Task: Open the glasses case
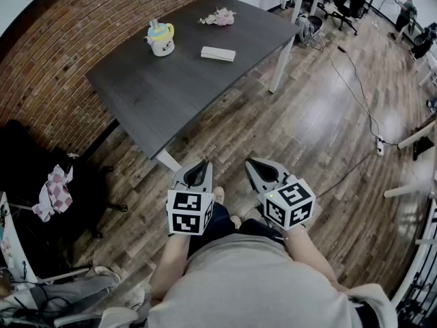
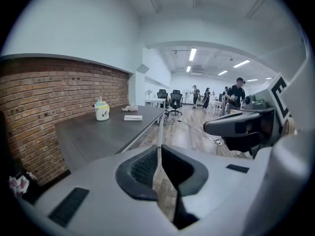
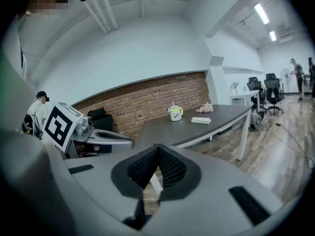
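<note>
Ahead of both grippers, well apart and beyond their tips:

- Table [image 1: 164, 94], dark top, white legs. Count: one. It carries every item below.
- Glasses case [image 1: 218, 53], pale, flat, rectangular, lid down. Count: one. It lies flat toward the table's far end, farther from the grippers than the near edge, to the right of the mug and nearer than the flowers. Judged to be set out alone on bare tabletop so that both jaws can get at it. Not yet opened, nothing touching it.
- Mug [image 1: 161, 39], pale with a yellow handle, upright. Count: one. It stands apart from the case.
- Flower bunch [image 1: 218, 17], pinkish, at the far edge. Count: one.

At the person's waist, over the wooden floor [image 1: 307, 135]:

- Left gripper [image 1: 200, 166]. Count: one. Jaws pressed together, nothing between them, pointing forward and somewhat down.
- Right gripper [image 1: 258, 166]. Count: one. Jaws likewise together and empty, just beside the left gripper, with the same forward-and-down aim.
- Judgement: both are held low, closed and side by side as a carrying pose. The table is out of reach, so an approach comes first.

Off to the left of the left gripper:

- Black chair [image 1: 27, 162] with a checked cloth [image 1: 56, 186] draped on it. Count: one of each.
</note>
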The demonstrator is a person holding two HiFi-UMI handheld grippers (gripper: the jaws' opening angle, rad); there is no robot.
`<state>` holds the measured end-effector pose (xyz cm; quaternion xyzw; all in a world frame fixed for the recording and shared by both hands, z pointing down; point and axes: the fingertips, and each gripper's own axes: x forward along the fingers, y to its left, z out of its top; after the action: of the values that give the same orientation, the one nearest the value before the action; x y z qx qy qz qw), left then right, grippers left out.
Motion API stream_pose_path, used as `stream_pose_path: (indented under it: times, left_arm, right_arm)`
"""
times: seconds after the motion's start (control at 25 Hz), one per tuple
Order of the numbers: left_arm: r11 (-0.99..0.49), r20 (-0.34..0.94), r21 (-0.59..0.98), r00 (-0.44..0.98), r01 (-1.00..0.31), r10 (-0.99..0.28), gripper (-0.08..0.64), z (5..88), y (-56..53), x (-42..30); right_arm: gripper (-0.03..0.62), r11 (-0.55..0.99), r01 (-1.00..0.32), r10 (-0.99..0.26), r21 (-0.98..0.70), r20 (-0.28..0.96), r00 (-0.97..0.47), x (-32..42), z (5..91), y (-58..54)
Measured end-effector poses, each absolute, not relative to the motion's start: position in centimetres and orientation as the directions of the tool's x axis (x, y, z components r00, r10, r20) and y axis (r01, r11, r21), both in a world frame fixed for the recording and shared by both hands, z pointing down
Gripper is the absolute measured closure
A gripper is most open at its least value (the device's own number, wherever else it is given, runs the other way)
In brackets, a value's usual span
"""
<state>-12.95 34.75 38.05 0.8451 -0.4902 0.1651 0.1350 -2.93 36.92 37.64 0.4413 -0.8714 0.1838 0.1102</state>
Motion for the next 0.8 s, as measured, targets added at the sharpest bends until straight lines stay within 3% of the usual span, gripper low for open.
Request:
stream_pose_path:
  times: [0.8]
  left_arm:
    - [-0.472, 0.378, 0.139, 0.487, -0.871, -0.787, 0.517, 38.6, 35.2, -11.0]
  right_arm:
    - [0.586, 0.578, -0.738, -0.681, -0.347, 0.292, -0.671, -2.2, 38.0, 37.4]
